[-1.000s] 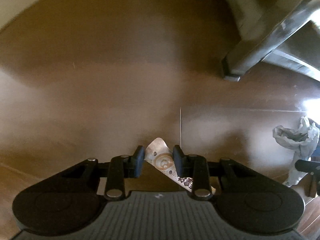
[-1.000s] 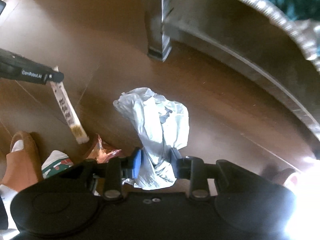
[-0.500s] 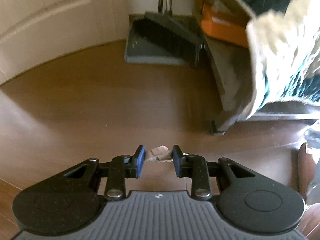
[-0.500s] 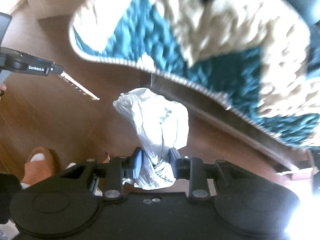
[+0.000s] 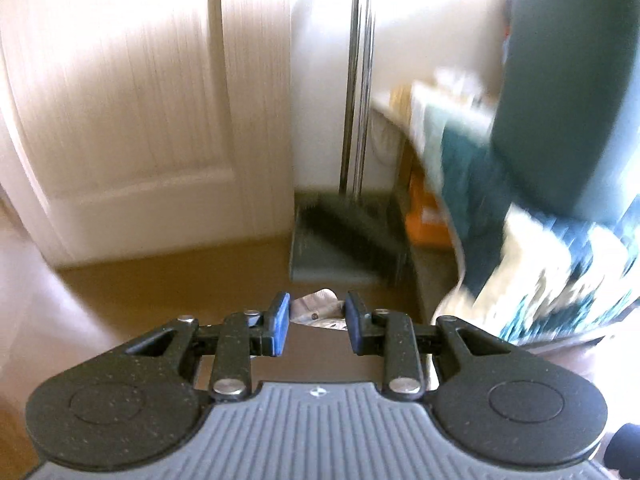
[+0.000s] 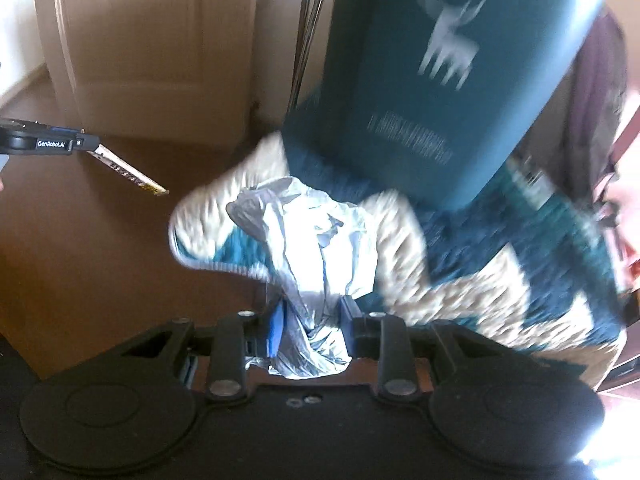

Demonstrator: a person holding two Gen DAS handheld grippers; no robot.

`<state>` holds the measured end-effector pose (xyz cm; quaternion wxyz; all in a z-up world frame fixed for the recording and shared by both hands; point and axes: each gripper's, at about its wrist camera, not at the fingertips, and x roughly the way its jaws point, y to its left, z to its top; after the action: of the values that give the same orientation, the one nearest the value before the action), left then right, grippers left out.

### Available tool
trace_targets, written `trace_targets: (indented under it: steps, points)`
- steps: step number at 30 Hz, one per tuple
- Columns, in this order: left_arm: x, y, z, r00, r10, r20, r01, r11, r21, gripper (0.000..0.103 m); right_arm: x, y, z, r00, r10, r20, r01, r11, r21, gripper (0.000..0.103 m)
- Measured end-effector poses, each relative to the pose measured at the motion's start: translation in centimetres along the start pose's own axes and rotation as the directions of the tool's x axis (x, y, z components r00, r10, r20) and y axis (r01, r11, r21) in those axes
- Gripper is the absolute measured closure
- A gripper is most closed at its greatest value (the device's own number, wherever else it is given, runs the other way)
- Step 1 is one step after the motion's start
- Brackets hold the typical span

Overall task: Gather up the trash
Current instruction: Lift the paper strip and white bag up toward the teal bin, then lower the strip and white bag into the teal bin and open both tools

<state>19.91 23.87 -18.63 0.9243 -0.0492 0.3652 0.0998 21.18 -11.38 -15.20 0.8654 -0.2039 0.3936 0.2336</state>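
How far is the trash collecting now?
Picking up looks done: the right claw grips a crumpled white plastic bag, the left claw a flat wrapper, both lifted. Left: dropping them in a bin; none is visible yet.

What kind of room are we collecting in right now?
Most likely a lived-in room at home: a panelled door, a broom and dustpan in the corner, and a teal pillow on a knitted blanket.
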Motion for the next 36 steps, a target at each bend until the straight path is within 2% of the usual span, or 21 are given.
trace_targets:
  steps: [5,9,15,19,24,30,33,36]
  points:
    - [-6.3,-0.9,5.6,0.995,-0.027,0.096,0.029,0.999,-0.016,0.075,-6.0,-1.8,2.8,0.993,-0.01,0.121,0.008,1.0,0.016,0.076]
    - [-9.7,-1.9,9.5,0.991,-0.065,0.115,0.071,0.996,-0.047,0.075,-10.6,-3.4,5.2,0.978,-0.017,0.209,0.016,1.0,0.006,0.076]
    - [-14.8,-4.3,16.0,0.978,-0.095,0.184,0.1,0.995,-0.016,0.075,-15.6,-6.3,9.2,0.938,-0.062,0.341,0.065,0.998,0.003,0.076]
    - [-18.0,-6.2,21.1,0.961,-0.132,0.243,0.138,0.99,-0.011,0.075,-17.8,-8.3,12.0,0.904,-0.104,0.414,0.104,0.994,0.023,0.076]
    - [-20.9,-9.6,26.5,0.935,-0.172,0.309,0.17,0.985,0.033,0.075,-18.8,-10.8,15.6,0.878,-0.145,0.457,0.135,0.989,0.054,0.076]
    - [-21.2,-15.2,30.4,0.916,-0.206,0.345,0.177,0.977,0.115,0.075,-18.0,-12.0,18.4,0.854,-0.198,0.48,0.194,0.979,0.059,0.076]
    - [-20.0,-17.8,31.2,0.916,-0.219,0.337,0.177,0.972,0.152,0.075,-16.7,-13.2,19.6,0.861,-0.204,0.466,0.194,0.979,0.07,0.076]
    - [-17.9,-20.5,31.5,0.921,-0.243,0.305,0.193,0.964,0.185,0.075,-14.9,-14.3,20.1,0.876,-0.198,0.439,0.18,0.98,0.084,0.076]
